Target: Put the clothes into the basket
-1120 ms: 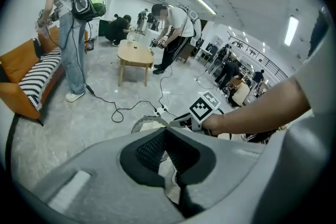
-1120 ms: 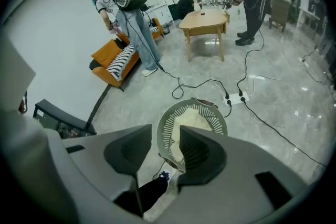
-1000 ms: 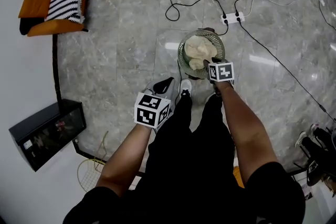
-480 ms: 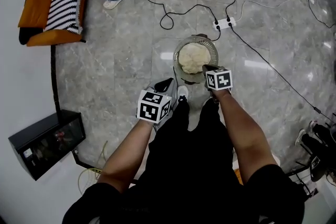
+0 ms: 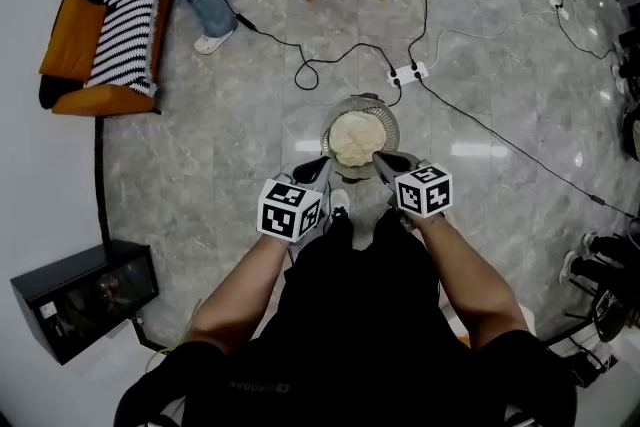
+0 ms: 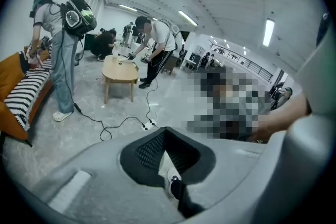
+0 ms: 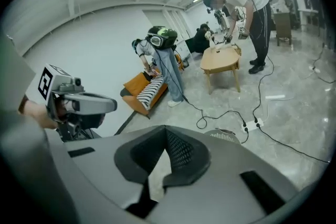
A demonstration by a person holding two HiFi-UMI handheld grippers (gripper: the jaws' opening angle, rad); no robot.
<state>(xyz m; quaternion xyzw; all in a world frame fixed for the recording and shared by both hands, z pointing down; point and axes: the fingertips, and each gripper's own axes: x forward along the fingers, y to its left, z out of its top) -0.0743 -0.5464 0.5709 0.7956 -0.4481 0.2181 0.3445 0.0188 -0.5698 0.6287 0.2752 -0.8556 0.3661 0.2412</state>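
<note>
- the right gripper [image 5: 385,158] is shut, its jaws having just been closing until they meet, with nothing between them; the left gripper [image 5: 312,167] is likewise brought together and empty.
- both are held just beside the near edge of the basket [image 5: 391,118], judged to be because the load is already let go.
- the clothes [image 5: 352,137] are seen inside the basket as a pale cream, rumpled mound that fills it nearly to the rim.
- the basket is set on the grey floor [image 5: 220,145], close in front of the person.

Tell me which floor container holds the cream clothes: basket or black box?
The round wire basket near the power strip: a cream clothes heap fills it. The black box by the left wall shows no cream cloth.
</note>
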